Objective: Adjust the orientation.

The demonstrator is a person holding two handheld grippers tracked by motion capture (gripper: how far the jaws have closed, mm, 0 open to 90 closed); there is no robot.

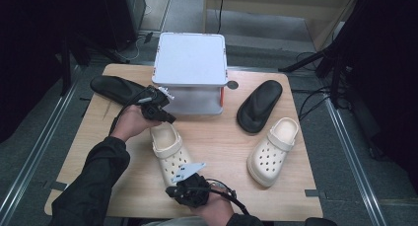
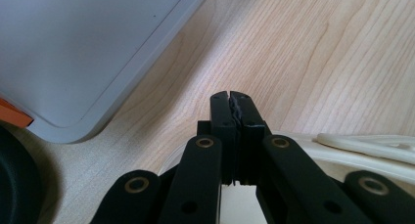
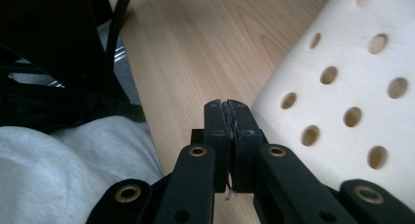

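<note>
The cream perforated foam clog (image 1: 169, 152) sits near the front middle of the light wooden worktop (image 1: 222, 142), toe pointing toward the person, heel strap at the far end. Both tongs are right at it. The left tongs (image 1: 166, 116) hover at the heel end, jaws clenched with nothing between them; in the left gripper view the cream strap (image 2: 367, 145) runs just beside and below the closed tips. The right tongs (image 1: 172, 191) are down at the toe, also clenched on nothing, and in the right gripper view the holed toe of the clog sits just to the right of the tips.

Further out: its matching cream clog (image 1: 272, 151) lies to the right, a black foam slide sandal (image 1: 259, 105) beyond that, another black sandal (image 1: 118, 89) at the far left, and a white lidded plastic box (image 1: 190, 70) at the far middle.

Looks like the person is about to pick up or shift the near clog. To do it well, they'd need to open the jaws first, since neither pair can grab anything as it stands. The strap or the heel rim is probably the best bite for the left one, thin and easy to pinch. The toe is fat and rounded, so the right one should likely nudge or steady it rather than clamp. Foam's squishy, so a gentle squeeze is plenty.
</note>
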